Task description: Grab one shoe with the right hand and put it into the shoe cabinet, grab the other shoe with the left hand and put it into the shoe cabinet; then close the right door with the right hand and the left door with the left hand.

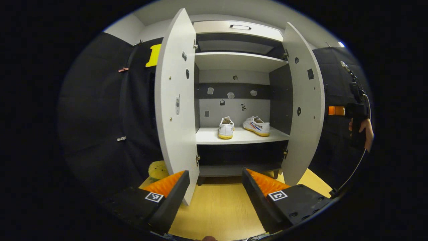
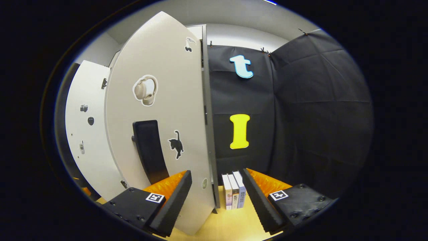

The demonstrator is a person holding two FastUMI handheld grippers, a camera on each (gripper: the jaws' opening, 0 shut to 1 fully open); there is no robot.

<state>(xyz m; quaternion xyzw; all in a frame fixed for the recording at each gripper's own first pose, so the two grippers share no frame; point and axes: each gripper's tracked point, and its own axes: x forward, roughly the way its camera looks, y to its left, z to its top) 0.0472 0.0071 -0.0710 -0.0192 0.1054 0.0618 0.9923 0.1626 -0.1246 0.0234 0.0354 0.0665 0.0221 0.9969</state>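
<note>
Two white canvas shoes (image 1: 226, 128) (image 1: 256, 126) with yellow soles are parked on the smooth white cabinet (image 1: 239, 135) shelf. Both doors (image 1: 175, 100) (image 2: 157, 110) are left open. Left gripper (image 1: 215, 182) and right gripper (image 2: 216, 182) are spread wide, nothing held.

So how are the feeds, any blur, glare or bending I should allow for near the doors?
Left gripper view: sharp, shoes evenly lit on the shelf, fisheye bows both doors outward, space under the shelf dark. Right gripper view: right door close, strongly curved, no glare; books crisp.
</note>
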